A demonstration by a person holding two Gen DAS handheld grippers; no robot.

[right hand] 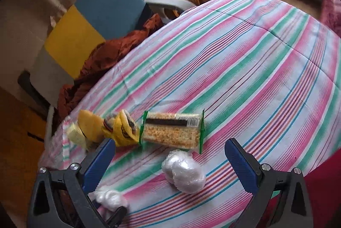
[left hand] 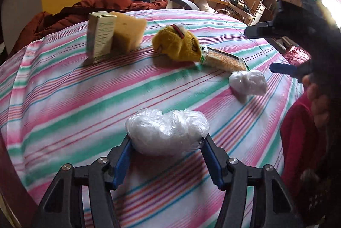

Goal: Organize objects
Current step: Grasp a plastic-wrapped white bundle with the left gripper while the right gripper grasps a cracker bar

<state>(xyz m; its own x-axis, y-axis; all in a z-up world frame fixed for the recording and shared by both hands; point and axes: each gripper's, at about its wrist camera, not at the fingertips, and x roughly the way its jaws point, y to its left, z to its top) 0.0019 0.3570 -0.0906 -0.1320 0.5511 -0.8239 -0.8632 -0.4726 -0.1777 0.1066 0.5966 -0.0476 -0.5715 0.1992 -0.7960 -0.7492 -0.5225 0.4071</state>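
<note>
Plastic, a crumpled clear bag wad (left hand: 167,132), sits pinched in the left gripper (left hand: 166,142) low over the striped table (left hand: 64,100), right gripper (right hand: 170,164) spread above a second wad (right hand: 184,172), while cracker packet (right hand: 172,129) and yellow knit glove (left hand: 177,43) look unsorted.

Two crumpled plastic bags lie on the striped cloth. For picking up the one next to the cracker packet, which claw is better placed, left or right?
Right, probably. The right claw is open and the plastic bag by the cracker packet lies between its fingers. The left claw already brackets the other plastic bag.
</note>
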